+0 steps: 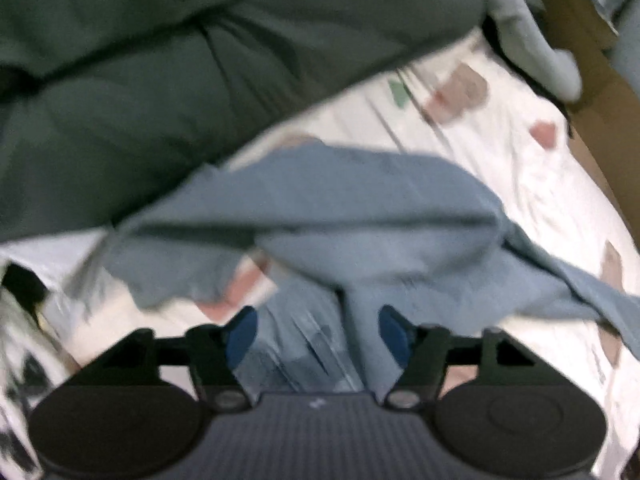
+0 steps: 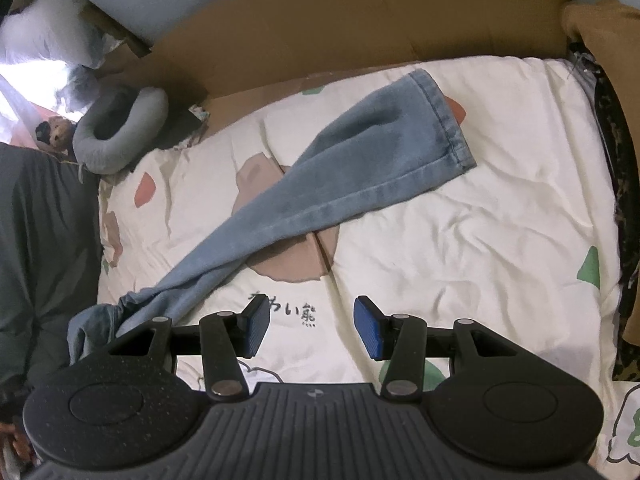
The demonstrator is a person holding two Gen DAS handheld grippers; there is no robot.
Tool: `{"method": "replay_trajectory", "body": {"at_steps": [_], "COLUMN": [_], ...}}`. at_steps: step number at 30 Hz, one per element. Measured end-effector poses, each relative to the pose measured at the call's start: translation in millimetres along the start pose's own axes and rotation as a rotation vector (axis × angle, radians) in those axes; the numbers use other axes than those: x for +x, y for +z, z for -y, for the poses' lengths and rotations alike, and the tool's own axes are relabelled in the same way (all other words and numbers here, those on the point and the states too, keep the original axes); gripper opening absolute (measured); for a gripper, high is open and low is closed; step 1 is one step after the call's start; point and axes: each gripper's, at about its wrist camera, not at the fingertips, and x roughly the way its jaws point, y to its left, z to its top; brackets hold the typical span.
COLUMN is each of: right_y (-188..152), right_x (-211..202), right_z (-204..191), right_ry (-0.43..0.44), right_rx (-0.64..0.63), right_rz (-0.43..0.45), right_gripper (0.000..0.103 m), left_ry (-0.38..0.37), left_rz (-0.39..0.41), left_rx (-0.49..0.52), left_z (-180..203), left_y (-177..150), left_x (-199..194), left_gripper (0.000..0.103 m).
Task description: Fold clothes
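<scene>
A pair of light blue jeans (image 2: pixel 360 168) lies on the white printed bedsheet (image 2: pixel 480 240), one leg stretched toward the far right with its hem flat. The other end is bunched at the near left. My right gripper (image 2: pixel 306 328) hovers open over the sheet beside that leg, with nothing between its blue pads. The left wrist view is blurred: the crumpled jeans (image 1: pixel 340 208) lie under my left gripper (image 1: pixel 318 332). Its pads stand wide apart with denim showing in the gap, and I see no pad pressing on it.
A person's dark green garment (image 1: pixel 140 80) fills the upper left, also at the left edge (image 2: pixel 40 240). A grey neck pillow (image 2: pixel 116 132) and a small plush toy lie at the bed's far left. Brown cardboard (image 2: pixel 320 20) lines the far side.
</scene>
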Motion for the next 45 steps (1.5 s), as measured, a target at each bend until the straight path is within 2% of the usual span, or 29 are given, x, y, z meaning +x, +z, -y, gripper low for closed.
{"method": "replay_trajectory", "body": {"at_steps": [4,7,9,17,23,26,27,28,31,33,37,45], "right_y": [-2.1,-3.9,-5.4,-7.0,-6.3,-7.8,-8.3,-9.1,-10.8,-11.3,-10.2,-6.7], "right_x": [0.9,3.4,5.9,13.9,14.7,14.6,14.6,14.5,12.0,9.3,3.4,-6.9], "right_z": [1.4,3.1,2.6,-1.8,-14.7,-15.5,-15.3,-14.5,-10.5,-7.2,-1.8,-0.4], "right_ry": [-0.019,-0.034,-0.045,-0.054,-0.041,-0.045,-0.048,-0.052,-0.057,-0.056,-0.054,-0.026], "right_rx": [-0.012,-0.021,-0.034,-0.052,-0.097,-0.108,-0.110,-0.111,-0.105,-0.094,-0.069,-0.053], "right_rz": [-0.008,-0.019,-0.029,-0.057,-0.043,-0.045,-0.047,-0.048,-0.047,-0.040,-0.017,0.023], "right_gripper": [0.054,0.054,0.054,0.054,0.054,0.054,0.054,0.054,0.054,0.054,0.054,0.054], "left_ry": [0.020,-0.001,0.019,0.056,-0.006,-0.060,-0.073,-0.081,-0.062,-0.064,-0.090,-0.195], "left_rz": [0.047,0.096,0.108,0.051,0.069,0.074,0.077,0.080,0.088,0.108,0.169,0.242], "left_rx": [-0.102,-0.186,-0.225,-0.367,-0.544,-0.614,-0.634,-0.647,-0.622,-0.605,-0.534,-0.374], "left_z": [-18.6,-31.6,-37.3,-67.0,-90.6,-98.5,-99.8,-100.4,-95.5,-91.4,-77.4,-23.6], "left_y": [17.7,26.6,31.3,36.5,34.7,32.4,31.4,30.8,32.8,34.0,36.4,35.0], "left_x": [11.5,25.6,34.2,83.4,108.2,113.0,113.4,113.3,104.8,93.5,62.4,-7.3], "left_gripper": [0.079,0.082,0.084,0.084,0.084,0.054,0.033,0.016,0.007,0.005,0.004,0.004]}}
